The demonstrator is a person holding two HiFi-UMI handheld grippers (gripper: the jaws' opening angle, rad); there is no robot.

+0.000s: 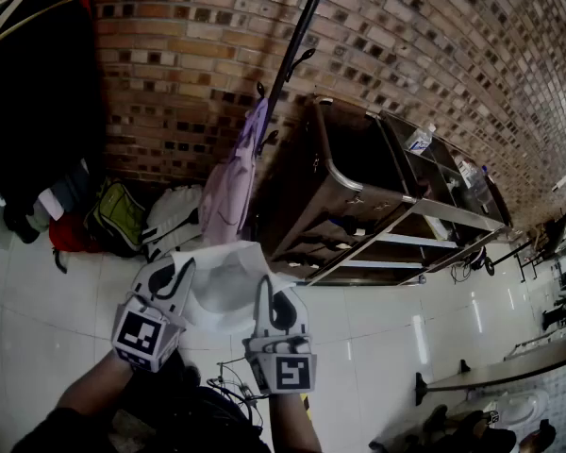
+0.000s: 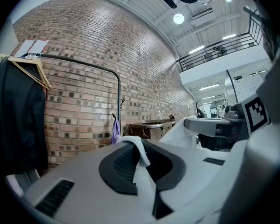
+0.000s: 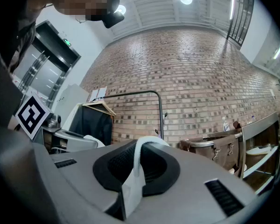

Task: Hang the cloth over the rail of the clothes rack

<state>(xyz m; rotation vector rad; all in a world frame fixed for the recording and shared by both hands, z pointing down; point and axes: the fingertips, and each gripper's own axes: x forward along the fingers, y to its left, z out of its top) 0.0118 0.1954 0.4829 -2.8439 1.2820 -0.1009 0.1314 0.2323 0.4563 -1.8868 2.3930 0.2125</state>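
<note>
- Left claw [image 2: 141, 149]: closed on one upper edge of the cloth [image 1: 223, 289]. A white fold pokes up between its dark pads.
- Right claw [image 3: 142, 146]: closed on the other edge. A strip of cloth runs up between the pads and curls over their tips.
- Cloth: white, spanning the gap between the two claws. It is held in the air above the floor [image 1: 38, 324] and does not touch the rack.
- Rack [image 1: 300, 28]: black tube frame standing before the brick wall [image 1: 189, 55]. Its rail lies ahead of and above both claws, well apart from the cloth.
- Left end of the rail: a black garment [image 1: 33, 92] on a wooden hanger [image 2: 39, 77].
- Right post of the rack: a purple garment [image 1: 231, 173] hangs from a hook.
- Right of the post: a metal cart [image 1: 358, 159] on the floor, near the wall.
- Foot of the wall, left of the post: bags [image 1: 118, 217] on the floor.
</note>
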